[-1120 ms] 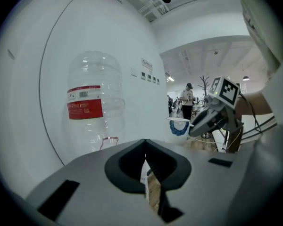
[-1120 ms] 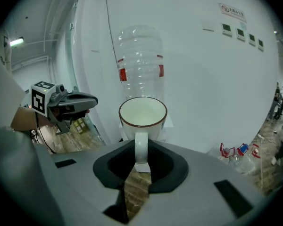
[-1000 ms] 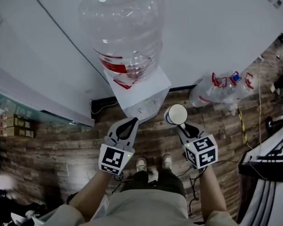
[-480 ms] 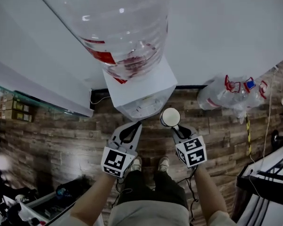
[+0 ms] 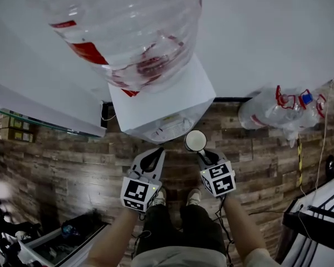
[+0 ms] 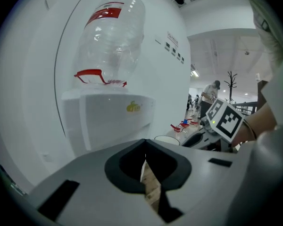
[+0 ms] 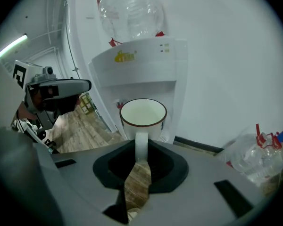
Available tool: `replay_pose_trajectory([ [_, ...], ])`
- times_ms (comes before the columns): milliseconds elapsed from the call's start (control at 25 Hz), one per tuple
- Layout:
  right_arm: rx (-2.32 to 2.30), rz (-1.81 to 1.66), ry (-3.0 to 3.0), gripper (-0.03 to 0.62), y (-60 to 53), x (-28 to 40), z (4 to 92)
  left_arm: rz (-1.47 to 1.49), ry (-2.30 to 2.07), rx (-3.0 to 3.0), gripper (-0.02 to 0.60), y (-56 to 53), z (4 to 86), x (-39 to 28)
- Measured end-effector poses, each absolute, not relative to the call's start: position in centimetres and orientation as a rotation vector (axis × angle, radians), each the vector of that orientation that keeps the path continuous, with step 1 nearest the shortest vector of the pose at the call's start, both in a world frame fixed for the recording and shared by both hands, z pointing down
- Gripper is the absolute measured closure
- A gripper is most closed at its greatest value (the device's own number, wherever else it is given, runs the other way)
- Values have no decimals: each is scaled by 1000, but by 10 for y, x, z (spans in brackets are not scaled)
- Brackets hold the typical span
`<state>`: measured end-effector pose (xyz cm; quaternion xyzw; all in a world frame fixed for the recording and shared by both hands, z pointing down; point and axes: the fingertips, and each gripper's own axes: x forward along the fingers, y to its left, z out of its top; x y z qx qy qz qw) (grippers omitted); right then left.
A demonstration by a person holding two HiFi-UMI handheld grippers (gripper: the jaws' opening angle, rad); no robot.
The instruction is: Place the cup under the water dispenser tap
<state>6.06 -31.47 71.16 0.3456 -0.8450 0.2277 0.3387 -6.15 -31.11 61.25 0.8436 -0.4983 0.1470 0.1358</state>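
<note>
Jaws: right gripper (image 7: 140,160) clamps cup (image 7: 142,113) handle; left gripper (image 6: 145,163) closed, empty | step: cup fronting dispenser (image 7: 146,65) | next: likely set it under dispenser's tap.

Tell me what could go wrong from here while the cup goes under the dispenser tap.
1. The right gripper pinches the white enamel cup with the dark rim only by its thin handle, so the cup could swivel or tip.
2. The recess in the white water dispenser looks tight, and the cup's rim could knock the overhang.
3. The empty, shut left gripper hangs close to the dispenser front and could bump it.
</note>
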Motion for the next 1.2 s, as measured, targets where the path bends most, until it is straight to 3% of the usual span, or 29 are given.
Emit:
replay_pose_trajectory([
  [760,884,478,-2200,525,-377,17,862,461,-1424,2371,575,-344,743,-57],
  [1200,1034,400,-2265,519,-400,21,887,478,-1399,2354,575,-348,771,-57],
])
